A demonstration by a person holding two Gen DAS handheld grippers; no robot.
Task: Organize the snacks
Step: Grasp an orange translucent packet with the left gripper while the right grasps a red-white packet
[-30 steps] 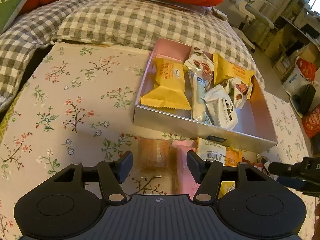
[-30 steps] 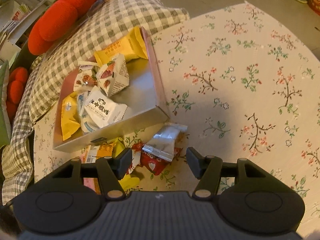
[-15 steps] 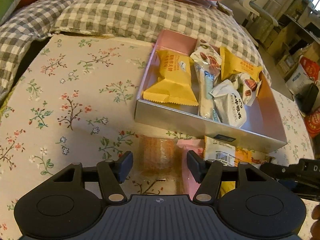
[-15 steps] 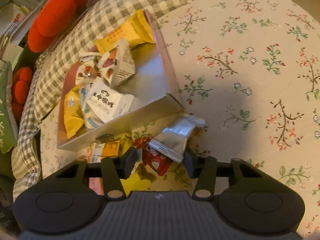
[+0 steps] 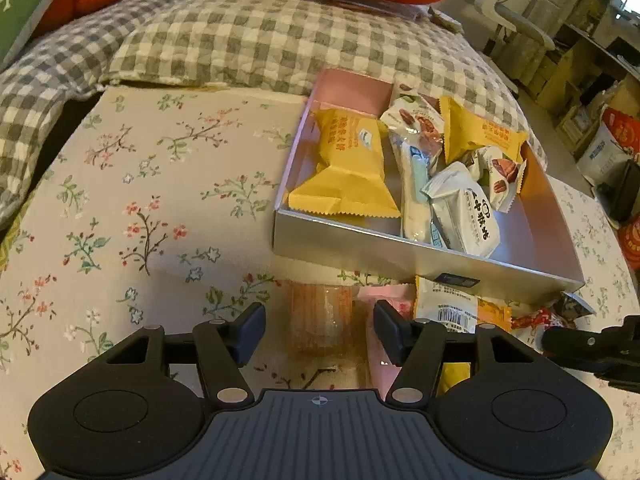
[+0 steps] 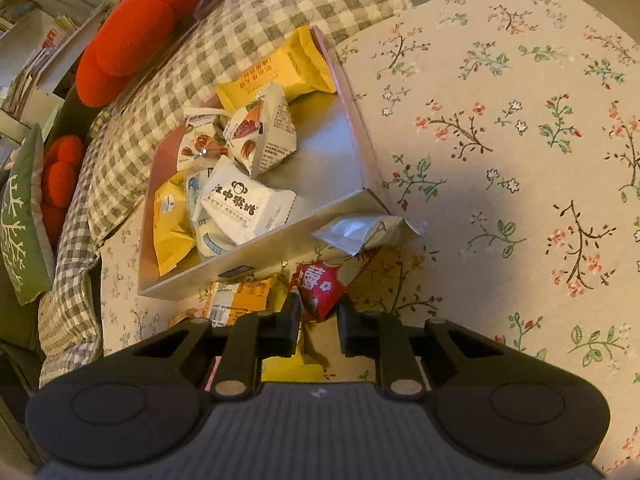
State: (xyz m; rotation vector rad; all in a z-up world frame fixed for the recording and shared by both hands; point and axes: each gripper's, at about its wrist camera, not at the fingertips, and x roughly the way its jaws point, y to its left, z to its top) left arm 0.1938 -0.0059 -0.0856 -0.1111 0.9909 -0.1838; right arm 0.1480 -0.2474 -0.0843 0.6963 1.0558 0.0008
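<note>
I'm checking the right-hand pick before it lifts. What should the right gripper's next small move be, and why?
Probably finish closing, then lift. The right gripper has its fingers narrowed around the red snack packet but seemingly not yet clamped on it. The packet lies on the floral cloth, outside the silver box, partly under a silver packet, so lift gently.

The yellow packet shows only as a sliver beneath the right gripper, whose body covers the rest. The pink packet is half hidden behind a left gripper finger. Print on the white monkey-logo packet is too small to read. The green cushion is cut off by the picture's edge.
</note>
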